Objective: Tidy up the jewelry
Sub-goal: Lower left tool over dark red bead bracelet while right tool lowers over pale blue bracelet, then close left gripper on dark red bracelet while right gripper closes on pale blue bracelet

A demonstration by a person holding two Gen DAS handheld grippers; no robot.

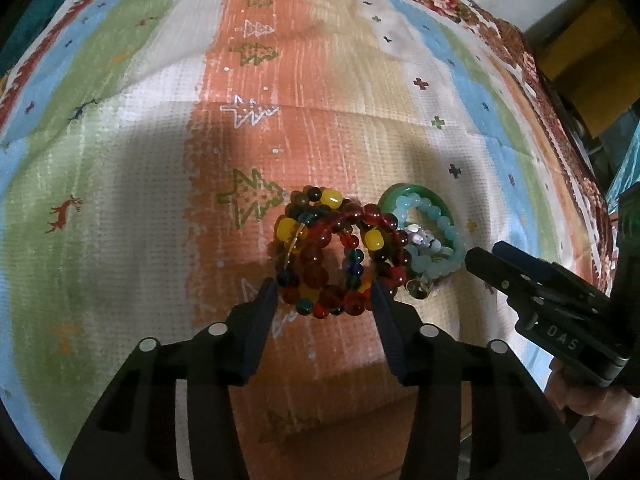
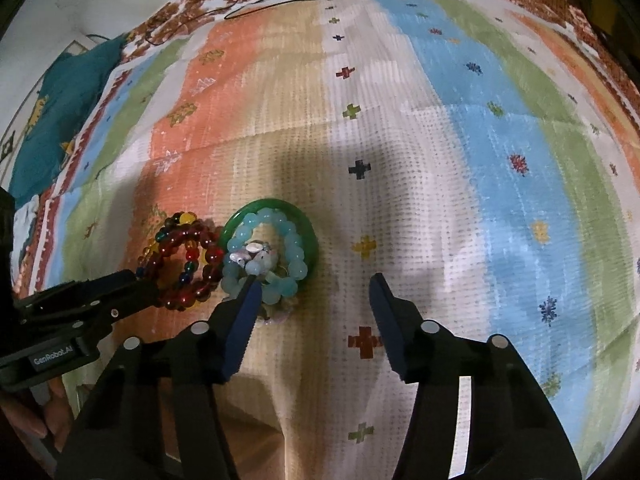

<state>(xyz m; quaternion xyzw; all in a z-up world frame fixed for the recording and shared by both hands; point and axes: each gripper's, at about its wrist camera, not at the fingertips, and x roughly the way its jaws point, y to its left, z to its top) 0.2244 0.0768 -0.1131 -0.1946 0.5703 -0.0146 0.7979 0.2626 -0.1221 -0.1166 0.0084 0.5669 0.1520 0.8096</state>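
Observation:
A pile of red, yellow and green bead bracelets (image 1: 340, 252) lies on the striped cloth, also in the right wrist view (image 2: 184, 260). Beside it on the right a green bangle (image 1: 424, 196) rings a pale blue bead bracelet (image 1: 436, 240) and a small silvery charm (image 1: 420, 240); these show in the right wrist view (image 2: 276, 208), (image 2: 280, 256). My left gripper (image 1: 324, 292) is open, its fingers either side of the near edge of the red pile. My right gripper (image 2: 314, 286) is open, its left finger (image 2: 244, 308) touching the blue bracelet's near side.
The striped, patterned cloth (image 1: 120, 160) covers the whole surface. A floral border (image 1: 500, 28) runs along its far edge and a teal cushion (image 2: 60, 112) lies at the far left. A thin dark cord (image 2: 272, 4) lies at the far edge.

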